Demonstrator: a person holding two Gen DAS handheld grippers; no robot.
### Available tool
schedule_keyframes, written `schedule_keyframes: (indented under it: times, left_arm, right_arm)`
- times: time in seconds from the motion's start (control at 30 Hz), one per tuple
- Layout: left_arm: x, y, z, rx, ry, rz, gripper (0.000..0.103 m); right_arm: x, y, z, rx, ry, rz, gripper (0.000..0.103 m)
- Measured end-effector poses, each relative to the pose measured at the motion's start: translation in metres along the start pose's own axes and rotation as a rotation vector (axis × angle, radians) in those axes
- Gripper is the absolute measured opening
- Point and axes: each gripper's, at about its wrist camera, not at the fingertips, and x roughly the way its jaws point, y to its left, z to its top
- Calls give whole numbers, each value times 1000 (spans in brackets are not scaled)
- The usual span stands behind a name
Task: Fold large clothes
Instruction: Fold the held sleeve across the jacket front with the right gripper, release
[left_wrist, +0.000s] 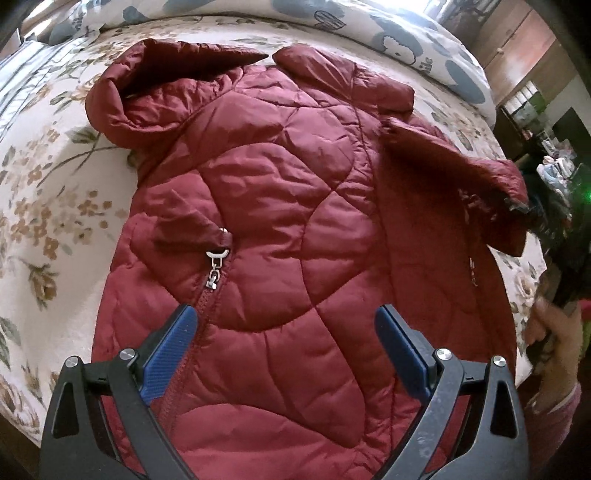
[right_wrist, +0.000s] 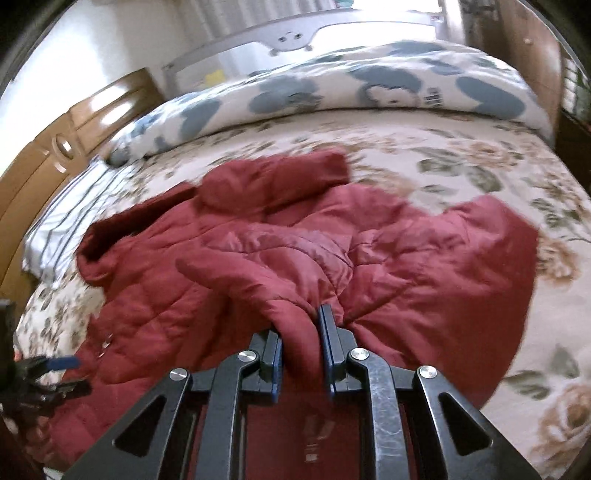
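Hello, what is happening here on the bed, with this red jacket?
A person with a gripper in each hand is folding a red quilted jacket spread on a floral bedspread. The right gripper is shut on a fold of the jacket's fabric, apparently its sleeve, and holds it raised. The left gripper hangs open above the jacket's front, near the zipper pull, and holds nothing. The hood lies flat at the far end.

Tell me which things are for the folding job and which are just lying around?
For the job:
red puffer jacket
right tongs, pinching its sleeve
left tongs, open over the jacket

Just lying around:
floral bedspread
blue-and-white duvet
wooden headboard
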Motion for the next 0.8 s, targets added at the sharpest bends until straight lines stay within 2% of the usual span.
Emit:
schedule_keyframes:
  times: [0.27, 0.4, 0.53, 0.6, 0.67, 0.77, 0.8]
  left_arm:
    - [1, 14, 32, -39, -8, -110, 98]
    - [8, 21, 61, -57, -21, -143, 98]
    - [31, 23, 94, -68, 11, -182, 98]
    - [46, 21, 107, -67, 40, -180, 94]
    - [59, 18, 116, -63, 68, -210, 90]
    - [73, 10, 125, -39, 91, -229, 79]
    - [75, 7, 126, -26, 90, -221, 70]
  right_arm:
    - [34, 57, -24, -118, 65, 130, 17]
    - [40, 68, -31, -158, 63, 171, 18]
    - [42, 71, -35, -170, 68, 195, 19]
    - [43, 73, -35, -175, 68, 202, 20]
    - [42, 73, -35, -179, 68, 209, 21]
    - [43, 73, -35, -184, 67, 208, 21]
    - [43, 72, -34, -180, 68, 211, 22]
